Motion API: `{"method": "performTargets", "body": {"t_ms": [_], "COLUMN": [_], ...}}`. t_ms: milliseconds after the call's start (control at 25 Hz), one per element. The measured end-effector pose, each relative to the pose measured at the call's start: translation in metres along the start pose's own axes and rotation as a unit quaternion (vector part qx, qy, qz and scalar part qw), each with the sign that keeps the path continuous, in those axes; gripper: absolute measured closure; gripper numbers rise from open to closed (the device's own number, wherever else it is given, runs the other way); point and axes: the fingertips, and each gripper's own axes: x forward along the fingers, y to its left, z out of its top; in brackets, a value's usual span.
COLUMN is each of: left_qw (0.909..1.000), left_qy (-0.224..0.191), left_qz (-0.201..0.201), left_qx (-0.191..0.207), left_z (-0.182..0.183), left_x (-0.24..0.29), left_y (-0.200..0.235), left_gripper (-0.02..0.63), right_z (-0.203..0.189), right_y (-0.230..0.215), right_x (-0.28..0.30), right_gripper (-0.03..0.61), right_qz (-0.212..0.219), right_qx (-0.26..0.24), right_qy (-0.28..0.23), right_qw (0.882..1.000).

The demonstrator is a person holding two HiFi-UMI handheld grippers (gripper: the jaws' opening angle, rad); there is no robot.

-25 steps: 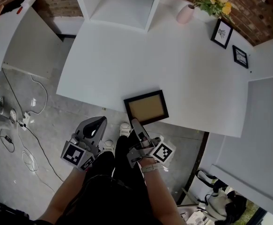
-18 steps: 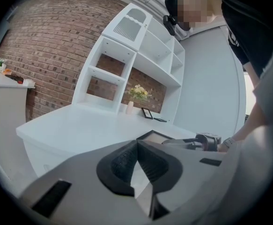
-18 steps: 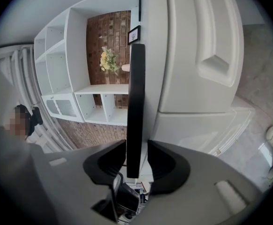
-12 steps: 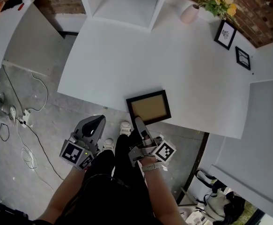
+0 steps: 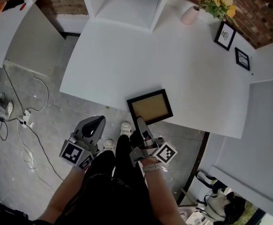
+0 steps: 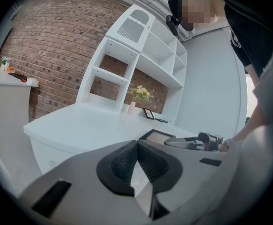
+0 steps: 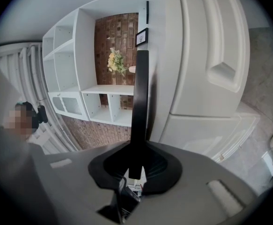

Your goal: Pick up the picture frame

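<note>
In the head view, one black picture frame [image 5: 150, 108] with a tan panel lay flat at the near edge of the white table [image 5: 127, 55], one corner just over the lip. The right gripper [image 5: 140, 122] reached its near rail from below the table edge, and the left gripper [image 5: 95, 124] hung well apart over the floor. Two small framed prints, one [image 5: 225, 33] near the other [image 5: 241, 58], stood at the far side beside one vase of yellow flowers [image 5: 191, 14]. In the left gripper view, its pads [image 6: 127, 161] were pressed together on nothing, and the frame showed beyond them. In the right gripper view, the jaws were closing on the frame's thin black rail [image 7: 140, 102], which ran straight between the pads, and these looked to sit against both faces. The frame will likely handle as light and stiff but smooth, and fragile if glazed (no view settles that). The overhanging rail looks like the sound hold, with a firm pinch to stop it swinging.
</note>
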Motion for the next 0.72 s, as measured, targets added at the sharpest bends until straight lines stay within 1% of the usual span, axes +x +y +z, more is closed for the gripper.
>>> {"method": "performTargets", "body": {"t_ms": [200, 360, 600, 720], "left_qw": [1.0000, 0.9999, 0.9996, 0.9994], "left_qy": [-0.004, -0.010, -0.021, -0.027], "left_qz": [-0.001, -0.004, -0.006, -0.005], "left_qx": [0.005, 0.011, 0.019, 0.023], "left_z": [0.003, 0.008, 0.017, 0.022], "left_x": [-0.004, -0.008, -0.012, -0.016], "left_y": [0.000, -0.001, -0.003, -0.004], "left_gripper": [0.611, 0.611, 0.611, 0.611], "right_z": [0.000, -0.001, 0.007, 0.012], "right_y": [0.011, 0.022, 0.035, 0.040], "right_x": [0.001, -0.001, -0.006, -0.012], "right_gripper": [0.534, 0.535, 0.535, 0.535], "right_qz": [0.002, 0.011, 0.007, 0.001], "right_qx": [-0.049, -0.073, -0.122, -0.137], "right_qy": [0.001, 0.003, -0.007, -0.015], "right_qw": [0.999, 0.997, 0.993, 0.990]}}
